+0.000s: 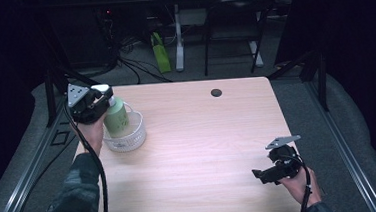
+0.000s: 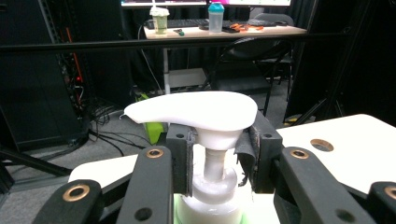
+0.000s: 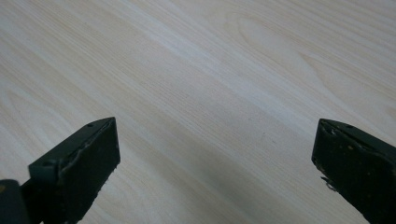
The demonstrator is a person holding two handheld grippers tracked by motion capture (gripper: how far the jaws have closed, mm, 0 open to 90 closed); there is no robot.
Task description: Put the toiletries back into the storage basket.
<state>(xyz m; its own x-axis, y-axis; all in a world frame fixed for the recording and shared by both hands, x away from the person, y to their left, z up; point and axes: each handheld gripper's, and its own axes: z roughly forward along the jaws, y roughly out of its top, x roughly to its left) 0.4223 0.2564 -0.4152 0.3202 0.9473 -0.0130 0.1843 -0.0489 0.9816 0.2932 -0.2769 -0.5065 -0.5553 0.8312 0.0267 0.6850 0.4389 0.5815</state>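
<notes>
Big light-wood table (image 1: 194, 150) first, with a small dark grommet hole (image 1: 216, 92) well off to the right of the basket, toward the far edge. Landmark here: the little white mesh basket (image 1: 130, 137) sitting near the table's left edge. Standing upright inside that basket, a pale green pump bottle (image 1: 116, 118) with a white pump head (image 2: 196, 112).

Left gripper (image 1: 95, 103) right above the basket, clamped on the pump's neck just under the spout; clear in the left gripper view, pads (image 2: 180, 154) pressing either side of the white collar. Right gripper (image 1: 261, 173) far from the basket, down by the near right corner, jaws spread wide over bare wood, holding nothing.

Looks like the lift-out or set-down step for the bottle. Tips for doing it well:
- Keep the squeeze on the rigid collar, not the spout, to avoid pumping soap.
- Move straight up or down, no tilt, so the bottle base doesn't snag the basket rim and drag it along.
- Light basket probably slides easily, so maybe bring the free gripper over to pin the rim.
</notes>
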